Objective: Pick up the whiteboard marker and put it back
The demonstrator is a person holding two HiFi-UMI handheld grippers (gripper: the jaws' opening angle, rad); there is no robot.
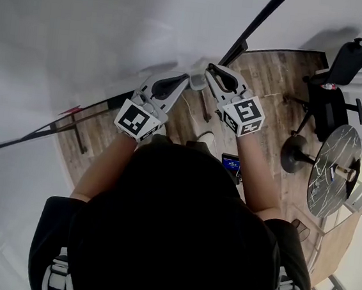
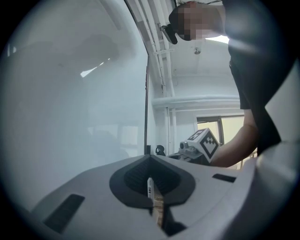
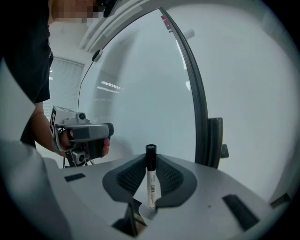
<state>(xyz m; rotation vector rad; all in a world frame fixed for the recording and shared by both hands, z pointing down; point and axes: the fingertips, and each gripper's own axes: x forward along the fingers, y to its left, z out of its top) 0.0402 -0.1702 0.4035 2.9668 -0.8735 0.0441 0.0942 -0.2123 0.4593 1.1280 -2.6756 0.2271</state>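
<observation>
The whiteboard marker [image 3: 151,182], white with a black cap, stands upright between the pads of my right gripper [image 3: 151,161], which is shut on it, cap end pointing away. In the head view, my right gripper [image 1: 223,81] and left gripper [image 1: 168,85] are held side by side close to the whiteboard [image 1: 116,31]. In its own view, my left gripper [image 2: 150,159] has its jaws together with only a thin white strip showing between the pads. The marker is too small to make out in the head view.
The whiteboard's dark frame [image 3: 199,108] runs up just right of the marker, and its lower rail [image 1: 88,109] crosses the wooden floor [image 1: 266,73]. A black office chair [image 1: 335,86] and a round stand [image 1: 336,167] are at the right.
</observation>
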